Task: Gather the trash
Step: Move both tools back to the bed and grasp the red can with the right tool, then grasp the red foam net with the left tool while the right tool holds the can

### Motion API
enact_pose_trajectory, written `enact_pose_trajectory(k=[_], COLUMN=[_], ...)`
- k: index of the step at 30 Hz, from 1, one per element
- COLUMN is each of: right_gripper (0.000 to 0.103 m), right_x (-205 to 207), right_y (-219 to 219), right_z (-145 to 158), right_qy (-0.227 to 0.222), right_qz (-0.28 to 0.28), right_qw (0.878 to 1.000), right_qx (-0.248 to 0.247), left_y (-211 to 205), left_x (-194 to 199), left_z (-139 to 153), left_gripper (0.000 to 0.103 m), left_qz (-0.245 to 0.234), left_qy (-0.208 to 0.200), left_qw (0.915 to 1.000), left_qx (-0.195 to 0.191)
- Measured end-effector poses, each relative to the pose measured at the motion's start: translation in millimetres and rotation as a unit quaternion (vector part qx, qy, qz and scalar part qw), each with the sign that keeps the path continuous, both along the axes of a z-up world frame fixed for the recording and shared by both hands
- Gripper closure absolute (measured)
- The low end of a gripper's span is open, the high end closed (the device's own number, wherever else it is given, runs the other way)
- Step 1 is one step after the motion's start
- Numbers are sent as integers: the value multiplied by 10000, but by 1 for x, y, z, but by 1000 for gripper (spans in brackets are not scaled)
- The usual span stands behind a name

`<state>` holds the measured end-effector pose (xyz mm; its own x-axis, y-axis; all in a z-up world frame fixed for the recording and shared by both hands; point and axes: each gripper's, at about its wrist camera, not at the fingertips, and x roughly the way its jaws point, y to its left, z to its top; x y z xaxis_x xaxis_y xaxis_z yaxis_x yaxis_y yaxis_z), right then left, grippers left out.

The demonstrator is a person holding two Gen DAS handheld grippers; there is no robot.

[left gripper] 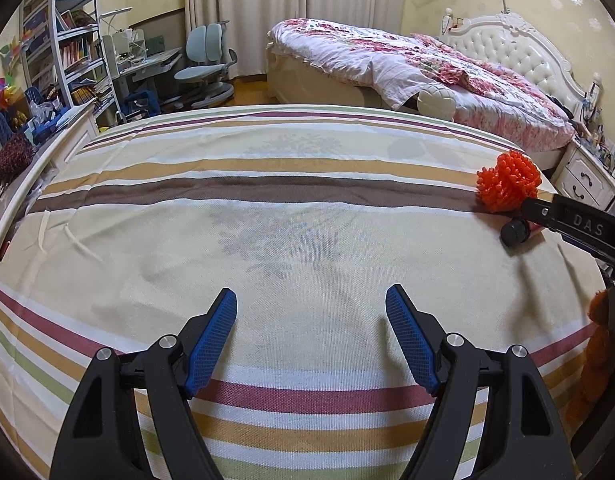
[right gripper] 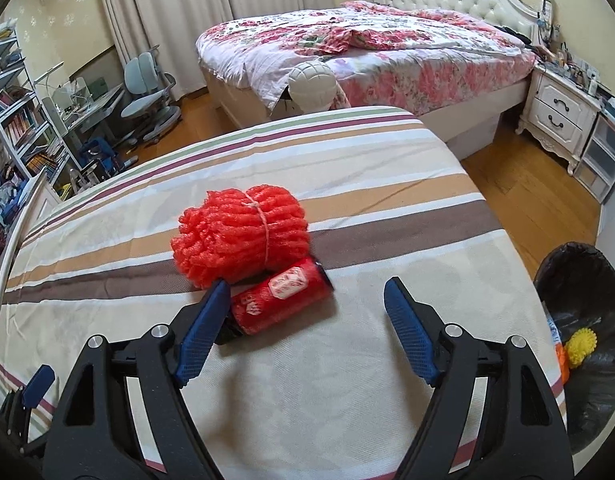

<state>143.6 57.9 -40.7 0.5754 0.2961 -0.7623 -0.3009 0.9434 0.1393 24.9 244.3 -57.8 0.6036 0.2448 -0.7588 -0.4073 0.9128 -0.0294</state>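
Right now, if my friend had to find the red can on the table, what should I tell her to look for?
Find the big table with the striped cloth in front of the flowery bed. Near its middle sits a fluffy orange-red bundle, and the red can lies on its side right against it. The can is smooth and round like a tube, with a pale label and black ends, while the bundle is bumpy and tied with string.

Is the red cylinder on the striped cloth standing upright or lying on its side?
Lying on its side. The red cylinder rests lengthwise on the striped cloth, label facing up, against the orange foam net bundle.
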Motion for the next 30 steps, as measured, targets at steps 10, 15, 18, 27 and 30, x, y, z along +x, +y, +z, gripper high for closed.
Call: enact_pose_trajectory(k=[10, 15, 18, 27, 30], right_gripper=[26, 26, 26, 69, 80], right_x=[-16, -17, -15, -9, -9], right_y=[-6, -27, -31, -20, -23], right_z=[-10, -10, -9, -8, -7], right_qy=[-21, -8, -14, -154, -169], right_qz=[109, -33, -27, 190, 257], right_qw=[9993, 9993, 9993, 9987, 9987], right_qx=[-353, -384, -374, -456, -411], left_y=[7, 6, 6, -2, -5], left_x=[-2, -2, -4, -2, 1], left_z=[-3, -4, -3, 1, 2], left_gripper=[28, 28, 28, 28, 28], left_qz=[73, 65, 58, -61, -159], left_qy=[-56, -58, -55, -37, -11], left_qw=[9997, 9997, 9998, 10000, 9999], left_qx=[-235, -235, -200, -37, 4])
